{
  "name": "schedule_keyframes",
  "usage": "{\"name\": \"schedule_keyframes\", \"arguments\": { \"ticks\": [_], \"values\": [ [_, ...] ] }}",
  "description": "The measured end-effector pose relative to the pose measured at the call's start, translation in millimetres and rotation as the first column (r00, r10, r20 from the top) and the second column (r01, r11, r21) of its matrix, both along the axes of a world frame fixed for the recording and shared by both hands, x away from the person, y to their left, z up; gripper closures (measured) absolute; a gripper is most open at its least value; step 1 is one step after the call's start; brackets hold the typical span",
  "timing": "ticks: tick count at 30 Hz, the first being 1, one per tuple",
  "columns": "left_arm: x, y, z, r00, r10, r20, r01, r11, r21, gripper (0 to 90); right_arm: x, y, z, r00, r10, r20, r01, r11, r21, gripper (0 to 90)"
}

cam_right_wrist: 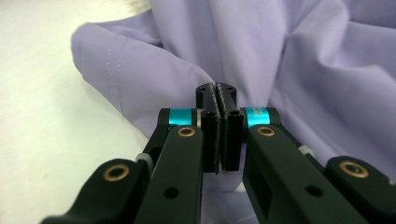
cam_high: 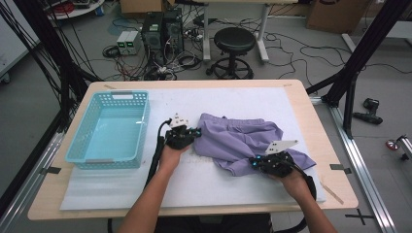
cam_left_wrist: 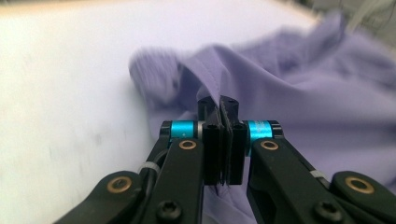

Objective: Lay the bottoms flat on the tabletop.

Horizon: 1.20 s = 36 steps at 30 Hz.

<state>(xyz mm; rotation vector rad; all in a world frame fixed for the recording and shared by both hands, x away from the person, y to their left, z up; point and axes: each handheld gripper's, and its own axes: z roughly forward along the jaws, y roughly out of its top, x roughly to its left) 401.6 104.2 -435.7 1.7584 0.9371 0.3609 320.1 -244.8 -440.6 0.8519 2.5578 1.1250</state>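
A crumpled lilac garment lies on the white mat in the middle of the table. My left gripper is at the garment's left edge, jaws together and pinching a fold of the cloth; in the left gripper view the lilac garment runs between the closed left gripper. My right gripper is at the garment's near edge. In the right gripper view the right gripper is closed on a seam fold of the lilac garment.
A light blue plastic basket stands on the left part of the table, nothing inside it. The white mat covers most of the wooden tabletop. A black stool and computer cases stand on the floor beyond the far edge.
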Motion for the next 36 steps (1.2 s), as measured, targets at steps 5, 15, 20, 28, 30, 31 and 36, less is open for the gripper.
{"name": "schedule_keyframes", "arguments": {
  "ticks": [5, 15, 20, 28, 30, 31, 36],
  "values": [
    [30.7, -18.8, 15.0, 0.9997, 0.008, 0.022, -0.007, 1.0, -0.006, 88.0, 3.6, -2.2, -1.1, 0.9995, -0.029, 0.009, 0.029, 0.9994, -0.018, 89.0],
    [65.6, -64.8, 6.4, 0.9999, -0.014, 0.002, 0.014, 0.9992, 0.037, 87.9, 2.8, -5.8, -6.0, 0.9983, -0.059, 0.006, 0.059, 0.9979, -0.026, 88.9],
    [63.7, -68.9, -4.4, 0.9956, -0.014, -0.092, 0.018, 0.999, 0.041, 52.8, 3.1, -7.9, -8.0, 0.9971, -0.076, -0.001, 0.076, 0.9969, -0.022, 88.4],
    [31.2, -27.7, 11.5, 0.9989, -0.004, -0.047, 0.005, 0.9995, 0.033, 42.4, 2.1, -8.0, -7.0, 0.9969, -0.079, 0.005, 0.079, 0.9966, -0.021, 84.7],
    [17.4, -13.8, 13.0, 0.9996, 0.011, -0.024, -0.011, 0.9998, 0.016, 43.3, 0.9, -8.4, -5.7, 0.9969, -0.079, 0.005, 0.079, 0.9967, -0.016, 82.6],
    [10.6, -7.0, 12.9, 0.9996, 0.008, -0.029, -0.008, 1.0, 0.003, 44.3, 0.3, -8.7, -5.0, 0.9968, -0.08, 0.004, 0.08, 0.9968, -0.009, 81.0],
    [-17.8, 10.4, 3.4, 0.9956, -0.065, -0.067, 0.067, 0.9976, 0.017, 55.8, -2.9, -11.3, 4.5, 0.9941, -0.1, 0.043, 0.096, 0.9928, 0.071, 66.3]
  ]
}}
